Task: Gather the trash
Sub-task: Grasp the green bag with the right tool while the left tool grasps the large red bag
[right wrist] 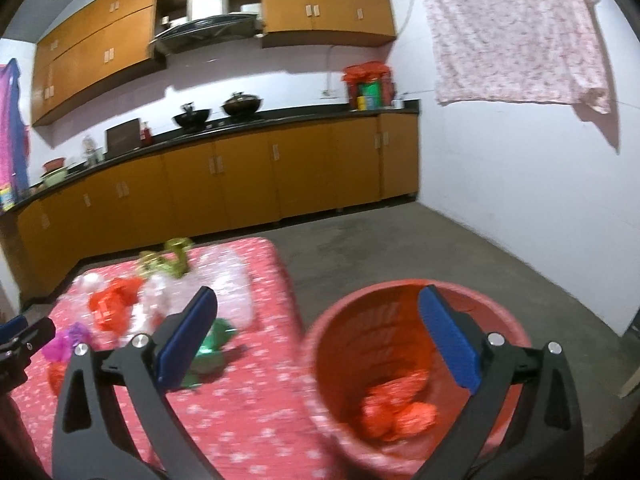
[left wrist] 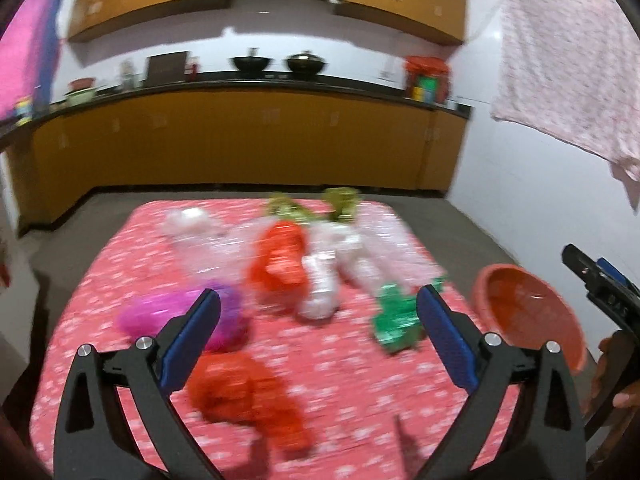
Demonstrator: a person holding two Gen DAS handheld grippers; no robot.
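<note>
Crumpled wrappers lie on a table with a red flowered cloth [left wrist: 344, 436]: a red one [left wrist: 248, 404] near my left gripper [left wrist: 318, 304], a magenta one [left wrist: 160, 312], a green one [left wrist: 396, 316], another red one [left wrist: 280, 264], clear plastic [left wrist: 320, 280] and gold pieces [left wrist: 340, 200]. My left gripper is open and empty above them. My right gripper [right wrist: 318, 304] is open and empty over the red bucket [right wrist: 360, 320], which holds red wrappers [right wrist: 400, 412]. The bucket also shows in the left wrist view [left wrist: 520, 312].
The bucket stands off the table's right edge. Grey floor [right wrist: 420, 248] lies beyond, with orange kitchen cabinets [right wrist: 240, 176] at the back and a white wall [right wrist: 520, 180] on the right. A pink cloth [right wrist: 512, 32] hangs on that wall.
</note>
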